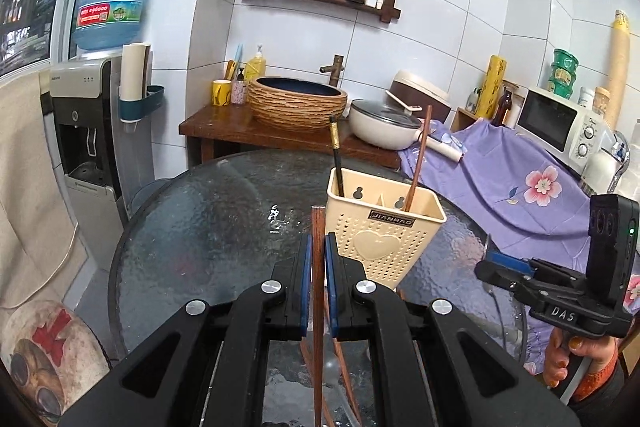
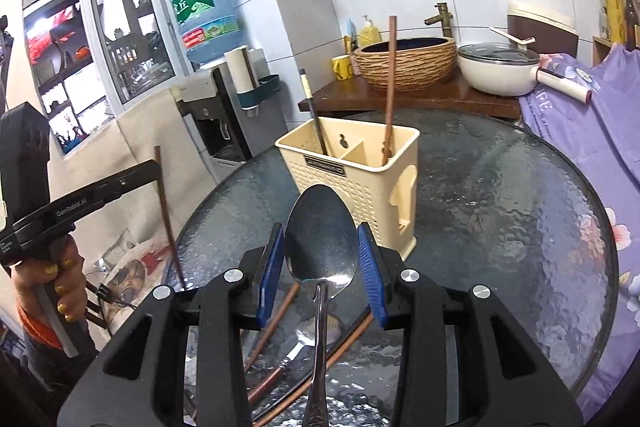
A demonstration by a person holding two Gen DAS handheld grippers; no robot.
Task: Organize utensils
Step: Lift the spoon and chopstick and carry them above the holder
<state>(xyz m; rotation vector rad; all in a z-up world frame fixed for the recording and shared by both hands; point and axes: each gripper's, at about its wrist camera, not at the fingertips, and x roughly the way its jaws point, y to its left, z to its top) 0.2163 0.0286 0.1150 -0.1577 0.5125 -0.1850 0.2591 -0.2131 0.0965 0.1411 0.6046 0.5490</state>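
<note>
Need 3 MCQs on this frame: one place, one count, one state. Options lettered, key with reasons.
1. Where does the utensil holder stand?
A. on the glass table
B. in the sink
C. on the microwave

2. How many utensils stand in the holder?
A. none
B. two
C. five

3. What do the left tongs hold?
A. a fork
B. nothing
C. a brown chopstick

Key: 1 A, its base rests on the glass top. 2 B, one dark chopstick and one brown chopstick, in separate compartments. 3 C, the stick runs between the blue pads; the right tongs carry a spoon.
</note>
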